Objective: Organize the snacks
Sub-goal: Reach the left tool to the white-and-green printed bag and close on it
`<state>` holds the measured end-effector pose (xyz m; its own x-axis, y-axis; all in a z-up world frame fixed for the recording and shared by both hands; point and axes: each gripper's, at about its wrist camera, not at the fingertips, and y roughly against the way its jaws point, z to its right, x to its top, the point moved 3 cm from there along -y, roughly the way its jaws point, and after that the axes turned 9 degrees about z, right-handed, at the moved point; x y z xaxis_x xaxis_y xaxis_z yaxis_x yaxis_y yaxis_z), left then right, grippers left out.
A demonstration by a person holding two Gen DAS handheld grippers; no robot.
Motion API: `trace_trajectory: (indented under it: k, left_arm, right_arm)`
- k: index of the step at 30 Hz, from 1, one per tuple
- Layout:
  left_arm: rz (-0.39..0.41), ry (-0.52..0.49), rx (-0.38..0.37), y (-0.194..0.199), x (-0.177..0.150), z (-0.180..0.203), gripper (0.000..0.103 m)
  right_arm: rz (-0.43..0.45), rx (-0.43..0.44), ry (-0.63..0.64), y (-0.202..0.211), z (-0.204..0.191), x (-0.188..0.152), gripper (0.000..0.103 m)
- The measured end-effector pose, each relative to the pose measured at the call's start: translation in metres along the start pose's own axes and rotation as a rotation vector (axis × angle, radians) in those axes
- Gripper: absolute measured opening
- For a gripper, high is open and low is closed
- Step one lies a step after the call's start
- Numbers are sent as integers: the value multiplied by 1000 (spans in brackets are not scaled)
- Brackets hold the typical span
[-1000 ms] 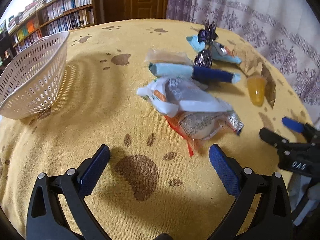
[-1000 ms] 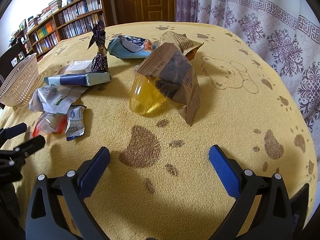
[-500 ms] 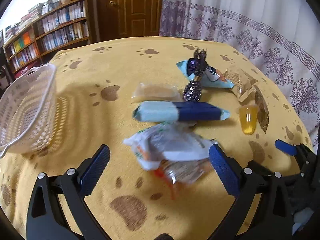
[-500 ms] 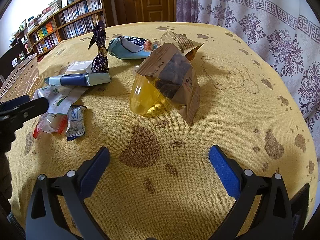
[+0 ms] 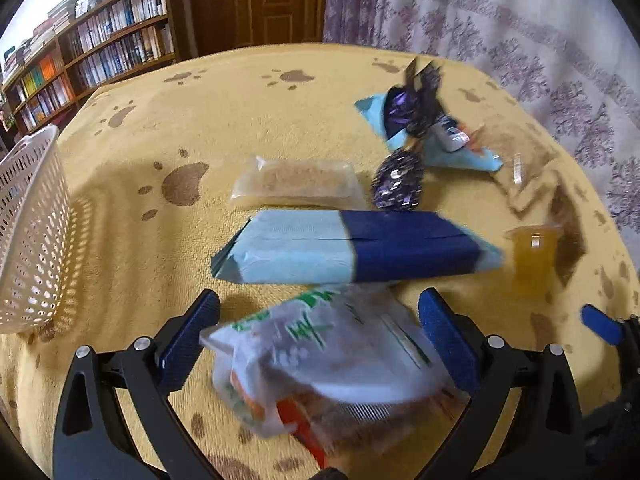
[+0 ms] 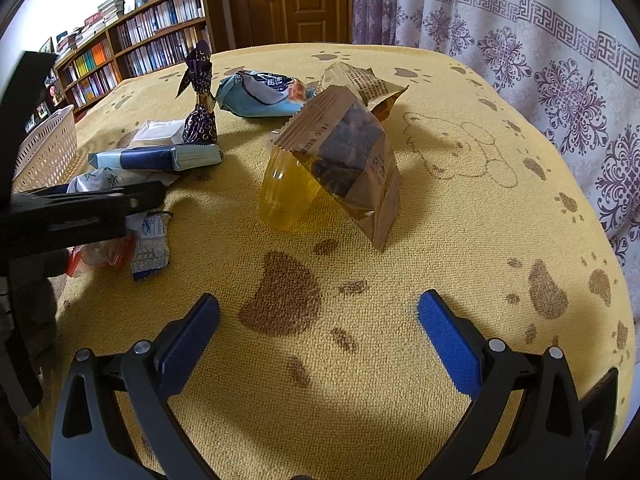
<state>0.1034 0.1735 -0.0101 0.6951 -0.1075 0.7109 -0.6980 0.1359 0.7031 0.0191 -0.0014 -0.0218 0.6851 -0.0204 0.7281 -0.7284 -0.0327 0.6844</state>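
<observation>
Item: left claw (image 5: 319, 340) open, straddling white snack packet (image 5: 320, 344); nothing gripped.
Packet lies on bench (image 5: 240, 120) atop an orange-red wrapper, in front of blue bar (image 5: 352, 250). Right claw (image 6: 319, 338) open, idle over bare cloth. Step judged: first pick. Next: close on packet, carry to basket (image 5: 28, 232) at left.

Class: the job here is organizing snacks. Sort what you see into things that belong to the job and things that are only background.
Job:
white packet
blue bar
clear packet
purple candy
jelly cup
brown packet
basket
left gripper
right gripper

Background:
bookshelf
door
curtain
</observation>
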Motion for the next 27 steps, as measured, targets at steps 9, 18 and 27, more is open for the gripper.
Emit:
trace_trajectory:
  k: [9, 18, 27]
  left_arm:
    - [54, 43, -9, 14, -4, -21, 75]
    - [116, 74, 14, 49, -13, -44, 62]
    - [178, 102, 7, 78, -8, -58, 56]
  right_arm:
    - [0, 0, 0, 0, 0, 0, 98]
    - [10, 29, -30, 1, 4, 2, 98]
    - [16, 124, -121, 1, 16, 14, 96]
